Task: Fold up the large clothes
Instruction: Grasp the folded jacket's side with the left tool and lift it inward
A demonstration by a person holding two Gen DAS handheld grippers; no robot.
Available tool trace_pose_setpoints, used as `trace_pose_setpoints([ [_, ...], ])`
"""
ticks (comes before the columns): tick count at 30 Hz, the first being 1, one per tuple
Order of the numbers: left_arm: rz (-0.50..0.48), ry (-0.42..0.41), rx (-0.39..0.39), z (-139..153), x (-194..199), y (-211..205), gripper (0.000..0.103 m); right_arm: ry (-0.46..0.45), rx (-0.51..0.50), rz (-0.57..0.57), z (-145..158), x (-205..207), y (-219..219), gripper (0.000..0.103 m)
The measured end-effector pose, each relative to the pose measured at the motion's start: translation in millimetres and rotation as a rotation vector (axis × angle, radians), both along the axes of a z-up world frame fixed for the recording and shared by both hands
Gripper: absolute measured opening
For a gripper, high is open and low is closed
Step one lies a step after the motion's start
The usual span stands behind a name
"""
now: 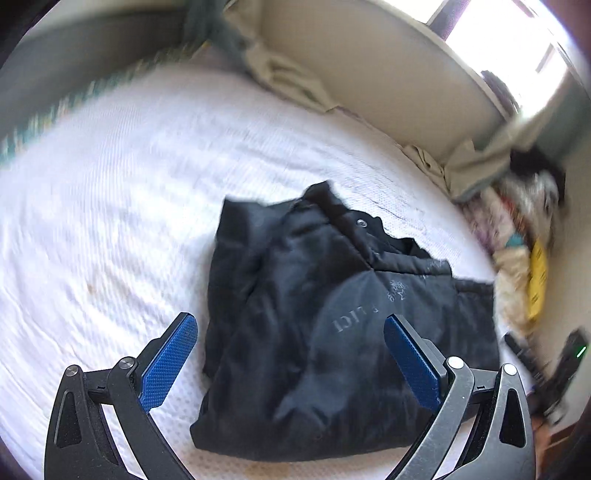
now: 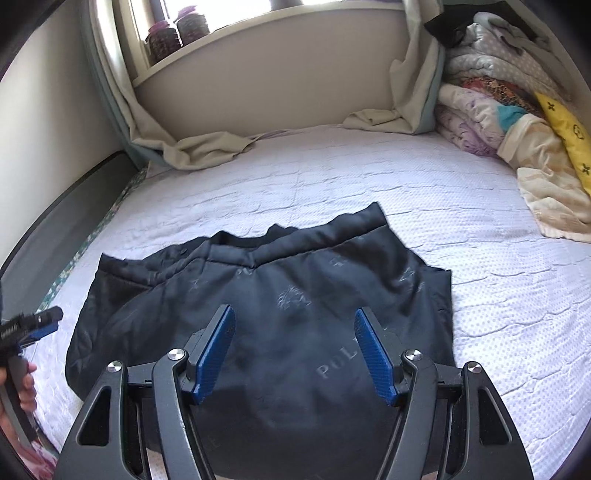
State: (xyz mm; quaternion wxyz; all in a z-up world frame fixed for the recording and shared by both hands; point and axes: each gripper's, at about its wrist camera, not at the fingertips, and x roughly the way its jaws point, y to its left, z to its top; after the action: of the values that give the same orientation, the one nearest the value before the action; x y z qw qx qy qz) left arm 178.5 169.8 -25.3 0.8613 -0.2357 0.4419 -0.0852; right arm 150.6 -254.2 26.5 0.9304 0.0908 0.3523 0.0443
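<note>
Both the left tongs [image 1: 290,356] and the right tongs [image 2: 294,350] are hanging spread wide and gripping nothing above the folded black jacket [image 2: 266,314], which is lying on the white bed [image 2: 369,184]. Bare mattress is stretching out beyond its far edges. Only the right view is showing the windowsill jars [image 2: 177,29]; the left view is blurring the bedding pile [image 1: 517,236].

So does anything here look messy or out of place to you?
Mostly the black jacket on the white mattress: it is folded into a bundle, but unevenly, with the collar end bunched and one corner poking out past the rest. Both grippers, left and right, hang open above it. Nothing looks torn or spilled.
</note>
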Motion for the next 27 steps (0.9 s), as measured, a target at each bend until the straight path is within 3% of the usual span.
trace_pose_setpoints([
  [4, 0.042, 0.073, -0.140, -23.9, 0.8, 23.3, 0.102, 0.010, 0.007, 0.001, -2.8, 2.9, -0.7, 0.066],
  [10, 0.045, 0.158, -0.281, -55.3, 7.1, 29.5, 0.102, 0.027, 0.018, 0.008, -6.7, 5.5, 1.0, 0.066],
  [21, 0.017, 0.271, -0.367, -99.5, 22.5, 4.3, 0.103, 0.038, 0.026, 0.025, -7.7, 4.9, 1.5, 0.066],
  [27, 0.002, 0.246, -0.372, -101.1, 23.2, -4.2, 0.102, 0.036, 0.036, 0.035, -5.7, 3.6, 2.6, 0.066],
])
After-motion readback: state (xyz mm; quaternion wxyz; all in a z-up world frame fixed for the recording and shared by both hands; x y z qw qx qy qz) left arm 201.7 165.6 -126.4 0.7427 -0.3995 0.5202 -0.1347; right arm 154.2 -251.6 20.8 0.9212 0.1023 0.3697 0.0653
